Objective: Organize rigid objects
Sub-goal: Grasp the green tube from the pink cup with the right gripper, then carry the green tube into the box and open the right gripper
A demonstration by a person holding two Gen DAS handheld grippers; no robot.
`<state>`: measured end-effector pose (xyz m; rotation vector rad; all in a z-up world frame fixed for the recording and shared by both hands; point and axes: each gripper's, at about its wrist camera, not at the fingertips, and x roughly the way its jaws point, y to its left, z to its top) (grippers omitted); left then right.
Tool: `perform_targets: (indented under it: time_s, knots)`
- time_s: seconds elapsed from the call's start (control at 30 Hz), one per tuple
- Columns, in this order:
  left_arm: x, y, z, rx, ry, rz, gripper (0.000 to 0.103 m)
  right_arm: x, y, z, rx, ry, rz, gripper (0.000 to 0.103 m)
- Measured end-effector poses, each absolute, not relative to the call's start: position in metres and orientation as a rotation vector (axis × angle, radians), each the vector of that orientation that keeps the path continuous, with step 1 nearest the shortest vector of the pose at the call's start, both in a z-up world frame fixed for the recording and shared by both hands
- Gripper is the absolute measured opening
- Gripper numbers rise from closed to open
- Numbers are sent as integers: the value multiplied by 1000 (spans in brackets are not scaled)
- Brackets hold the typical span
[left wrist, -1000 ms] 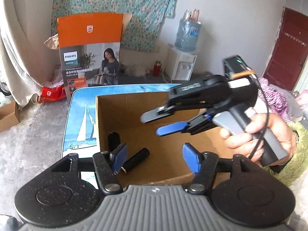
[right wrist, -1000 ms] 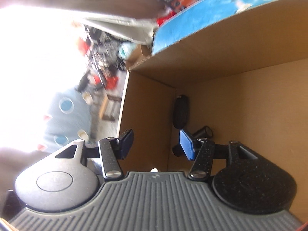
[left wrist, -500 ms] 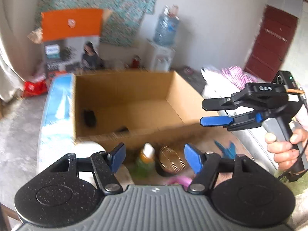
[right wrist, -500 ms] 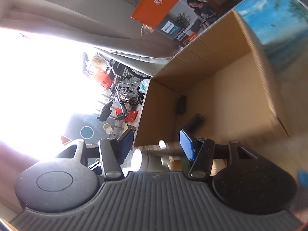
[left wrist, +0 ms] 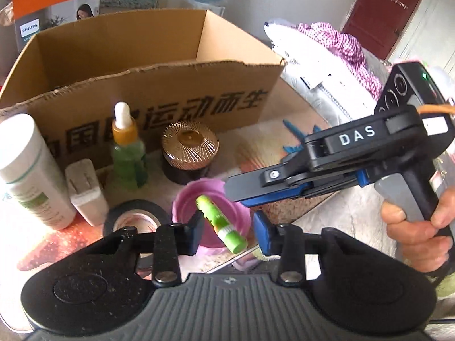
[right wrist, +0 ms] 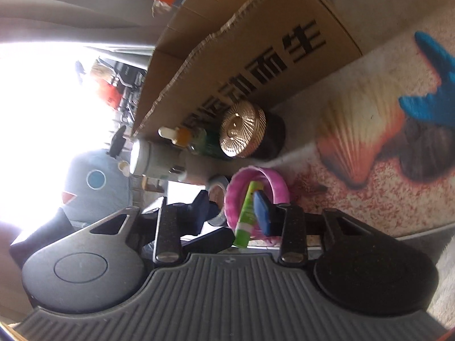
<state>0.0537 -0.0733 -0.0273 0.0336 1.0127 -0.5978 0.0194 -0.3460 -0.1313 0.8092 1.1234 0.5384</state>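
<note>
An open cardboard box (left wrist: 159, 91) stands on the table. In front of it are a white bottle (left wrist: 28, 170), a white block (left wrist: 85, 190), a green dropper bottle (left wrist: 128, 153), a gold-lidded dark jar (left wrist: 189, 150), a black tape roll (left wrist: 136, 218) and a pink bowl (left wrist: 210, 216) holding a green tube (left wrist: 221, 224). My left gripper (left wrist: 227, 233) is open, its fingers on either side of the pink bowl. My right gripper (right wrist: 231, 211) is open just over the bowl (right wrist: 273, 182) and tube (right wrist: 246, 213); it also shows in the left wrist view (left wrist: 241, 187).
A tablecloth with a shell print (right wrist: 355, 147) covers the table. White and pink checked cloths (left wrist: 335, 45) lie at the right. An orange Philips carton (left wrist: 54, 0) stands behind the box. The table's front edge runs just below the bowl.
Both grippers have pulled back out of the box and come down in front of it, over the pink bowl. The items in front of the box have come into view.
</note>
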Motion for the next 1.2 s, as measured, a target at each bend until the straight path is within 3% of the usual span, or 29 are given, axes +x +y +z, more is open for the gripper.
perform_targets:
  time_s: [0.1, 0.2, 0.63, 0.97, 1.2]
  knots:
    - [54, -76, -32, 41, 1034, -601, 29, 21, -336, -135, 775, 1151, 532, 27]
    - [58, -78, -36, 47, 1055, -597, 27, 28, -327, -142, 748, 1183, 526, 26]
    - [74, -85, -50, 52, 1126, -591, 25, 47, -302, -146, 687, 1241, 503, 22]
    - [71, -88, -43, 58, 1106, -586, 23, 42, -310, -143, 746, 1189, 525, 15]
    - [63, -84, -19, 50, 1039, -575, 22, 33, -313, -115, 722, 1102, 556, 15]
